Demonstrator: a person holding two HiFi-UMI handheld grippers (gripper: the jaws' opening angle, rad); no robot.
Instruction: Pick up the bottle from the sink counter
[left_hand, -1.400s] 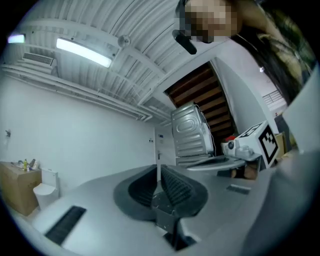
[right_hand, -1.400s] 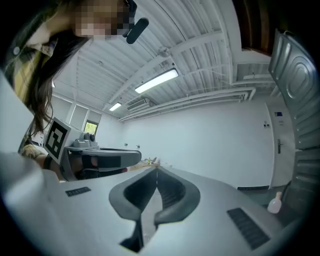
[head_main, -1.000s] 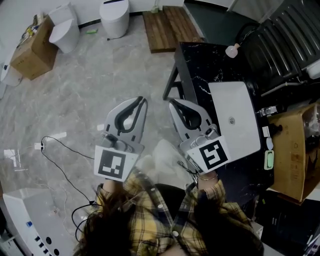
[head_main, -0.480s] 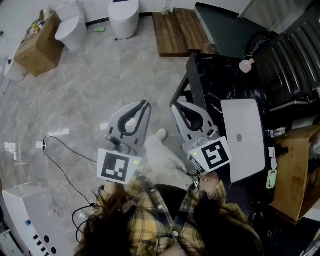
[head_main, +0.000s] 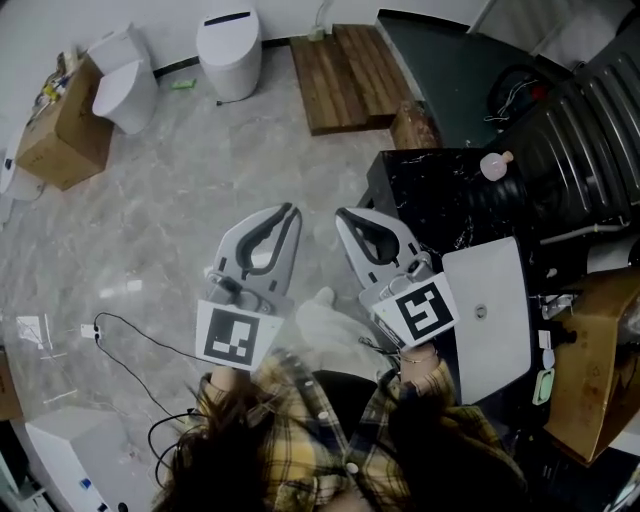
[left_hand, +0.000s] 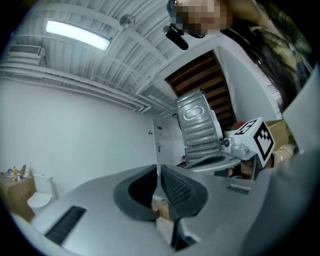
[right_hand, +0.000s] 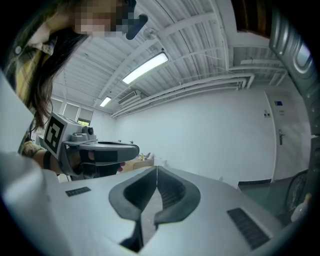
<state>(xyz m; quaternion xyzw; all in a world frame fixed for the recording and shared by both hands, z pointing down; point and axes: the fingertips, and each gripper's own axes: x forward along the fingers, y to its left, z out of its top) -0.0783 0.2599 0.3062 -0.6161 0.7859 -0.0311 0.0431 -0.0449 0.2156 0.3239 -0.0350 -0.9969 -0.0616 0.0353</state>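
A small pink bottle (head_main: 493, 165) stands at the far edge of the black marble sink counter (head_main: 430, 195), beyond the white rectangular basin (head_main: 492, 310). Both grippers are held level side by side over the floor, left of the counter and well short of the bottle. My left gripper (head_main: 290, 208) is shut with nothing in it, its ribbed pads meeting in the left gripper view (left_hand: 158, 172). My right gripper (head_main: 341, 213) hangs next to the counter's near corner, also shut and empty (right_hand: 156, 170). Neither gripper view shows the bottle.
Two white toilets (head_main: 228, 40) (head_main: 122, 75) and a cardboard box (head_main: 55, 125) stand at the back left. A wooden platform (head_main: 340, 75) lies behind the counter. A black cable (head_main: 130, 340) trails over the floor. Another cardboard box (head_main: 590, 370) sits right of the basin.
The whole view has shifted: the counter, basin and bottle now sit lower and further right, and more of the wooden platform shows. Both grippers stay shut and side by side.
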